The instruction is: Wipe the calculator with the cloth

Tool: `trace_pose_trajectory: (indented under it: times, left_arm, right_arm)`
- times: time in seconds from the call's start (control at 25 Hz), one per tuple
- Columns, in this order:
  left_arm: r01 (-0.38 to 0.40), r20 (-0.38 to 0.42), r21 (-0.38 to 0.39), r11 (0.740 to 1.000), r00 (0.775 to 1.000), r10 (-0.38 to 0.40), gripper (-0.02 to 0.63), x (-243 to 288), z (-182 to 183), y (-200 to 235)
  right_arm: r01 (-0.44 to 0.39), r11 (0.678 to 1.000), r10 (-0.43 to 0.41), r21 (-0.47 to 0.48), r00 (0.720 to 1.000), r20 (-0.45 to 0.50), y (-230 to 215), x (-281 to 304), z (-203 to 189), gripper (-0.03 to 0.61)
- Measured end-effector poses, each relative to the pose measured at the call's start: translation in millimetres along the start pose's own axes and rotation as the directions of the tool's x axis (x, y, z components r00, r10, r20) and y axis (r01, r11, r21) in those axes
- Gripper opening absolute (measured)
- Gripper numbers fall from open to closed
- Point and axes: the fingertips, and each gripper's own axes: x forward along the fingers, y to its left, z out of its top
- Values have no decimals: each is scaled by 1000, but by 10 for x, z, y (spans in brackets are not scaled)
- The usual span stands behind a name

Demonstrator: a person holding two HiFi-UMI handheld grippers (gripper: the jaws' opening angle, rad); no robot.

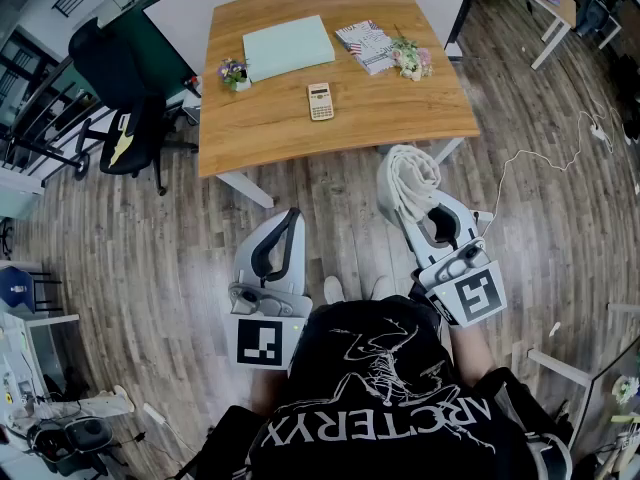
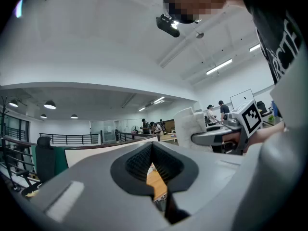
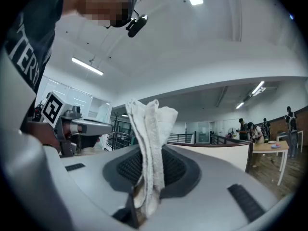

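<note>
The beige calculator [image 1: 320, 101] lies near the middle of the wooden table [image 1: 400, 118], well ahead of both grippers. My right gripper [image 1: 400, 204] is held over the floor in front of the table. It is shut on a white cloth [image 1: 408, 176], which bunches up past the jaw tips. In the right gripper view the cloth [image 3: 151, 143] stands clamped between the jaws of the right gripper [image 3: 148, 170]. My left gripper [image 1: 290, 218] hangs lower left, also off the table. The left gripper [image 2: 153, 150] is shut and holds nothing.
On the table lie a pale green folder [image 1: 288, 46] and a patterned book [image 1: 366, 45], with small flower pots at the left [image 1: 233, 72] and right [image 1: 411, 60]. A black office chair [image 1: 125, 103] stands left of the table. A white cable [image 1: 545, 158] trails over the floor at right.
</note>
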Motion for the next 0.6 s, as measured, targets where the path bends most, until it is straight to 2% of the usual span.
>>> trace_pose_trajectory:
  times: [0.6]
  left_arm:
    - [-6, -15, 22, 1000, 1000, 7, 9, 183, 39, -139]
  right_arm:
    - [36, 999, -36, -9, 999, 4, -328, -126, 5, 87]
